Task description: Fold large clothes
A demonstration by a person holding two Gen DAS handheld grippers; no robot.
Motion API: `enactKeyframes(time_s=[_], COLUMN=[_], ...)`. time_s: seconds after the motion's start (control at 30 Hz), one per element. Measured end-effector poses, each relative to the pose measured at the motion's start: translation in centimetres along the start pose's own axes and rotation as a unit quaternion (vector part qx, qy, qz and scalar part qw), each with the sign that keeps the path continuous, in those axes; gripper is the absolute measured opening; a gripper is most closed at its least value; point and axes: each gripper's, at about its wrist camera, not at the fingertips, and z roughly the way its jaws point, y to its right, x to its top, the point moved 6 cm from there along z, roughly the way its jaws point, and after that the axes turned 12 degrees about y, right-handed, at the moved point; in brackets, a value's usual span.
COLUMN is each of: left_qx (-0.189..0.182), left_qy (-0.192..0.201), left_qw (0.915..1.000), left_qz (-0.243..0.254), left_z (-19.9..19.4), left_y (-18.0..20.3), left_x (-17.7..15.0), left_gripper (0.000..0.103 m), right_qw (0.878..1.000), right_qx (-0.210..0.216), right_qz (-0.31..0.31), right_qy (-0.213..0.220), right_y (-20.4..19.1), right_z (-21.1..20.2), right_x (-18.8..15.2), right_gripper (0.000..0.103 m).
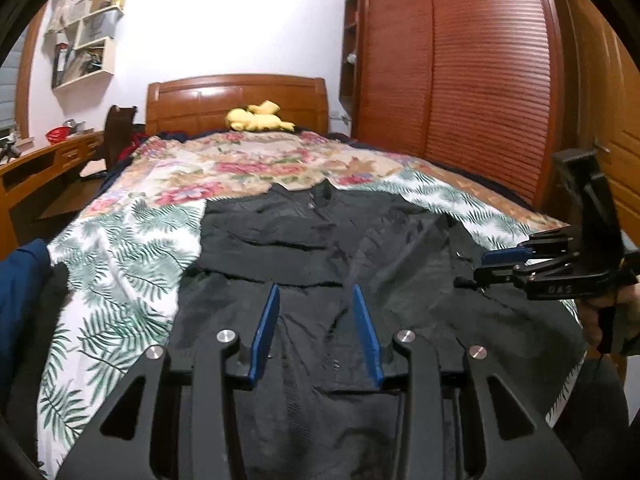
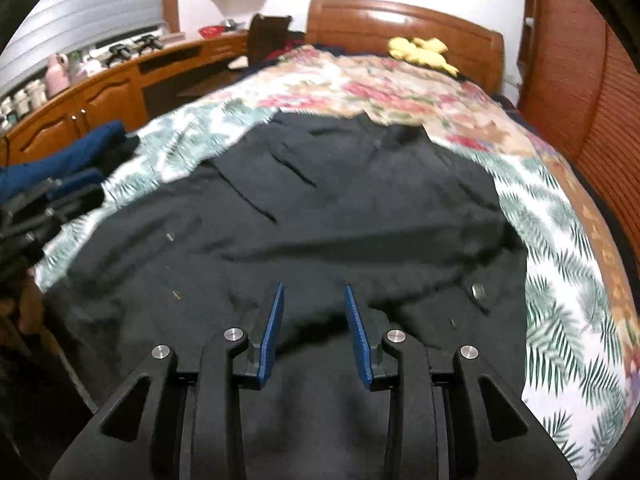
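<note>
A large black garment (image 1: 320,248) lies spread on the bed, collar toward the headboard; it also fills the right wrist view (image 2: 340,208). My left gripper (image 1: 315,290) is open and empty, hovering above the garment's near part. My right gripper (image 2: 314,290) is open and empty above the garment's near edge, close to a metal snap button (image 2: 478,291). The right gripper also shows from the side in the left wrist view (image 1: 486,264), over the garment's right side. The left gripper shows blurred at the left edge of the right wrist view (image 2: 60,196).
The bed has a palm-leaf sheet (image 1: 120,264) and a floral cover (image 1: 248,164). A yellow plush toy (image 1: 258,118) lies by the wooden headboard (image 1: 236,92). A blue garment (image 2: 80,152) lies at the bed's left. A wardrobe (image 1: 460,60) stands right, a desk (image 2: 100,92) left.
</note>
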Motion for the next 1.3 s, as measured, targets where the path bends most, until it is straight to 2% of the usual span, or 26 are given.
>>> enactKeyframes(time_s=[0.1, 0.43, 0.63, 0.77, 1.17, 1.3], left_qx=[-0.019, -0.021, -0.037, -0.034, 0.000, 0.008], left_qy=[-0.023, -0.055, -0.076, -0.094, -0.152, -0.146], left_qw=[0.9995, 0.9980, 0.9960, 0.9943, 0.9884, 0.9893], left_qz=[-0.010, 0.022, 0.030, 0.038, 0.000, 0.006], left_z=[0.6, 0.5, 1.0, 1.6, 2.2, 2.0], left_y=[1.1, 6.3, 10.1, 12.0, 11.6, 11.5], left_x=[-1.0, -3.9, -5.0, -6.0, -8.5, -8.5], left_gripper=[0.037, 0.037, 0.037, 0.037, 0.037, 0.034], right_qw=[1.000, 0.999, 0.998, 0.998, 0.999, 0.999], right_qx=[-0.010, -0.044, -0.045, -0.041, -0.019, -0.010], right_qz=[0.003, 0.012, 0.033, 0.040, 0.038, 0.041], right_qy=[-0.005, -0.020, -0.029, -0.025, -0.027, -0.023], right_y=[1.3, 6.9, 9.4, 10.2, 10.2, 9.9], right_z=[0.0, -0.1, -1.1, -2.4, -4.9, -5.8], right_x=[-2.0, -6.5, -8.9, -9.7, -11.9, -12.2], right_gripper=[0.032, 0.034, 0.034, 0.035, 0.035, 0.035])
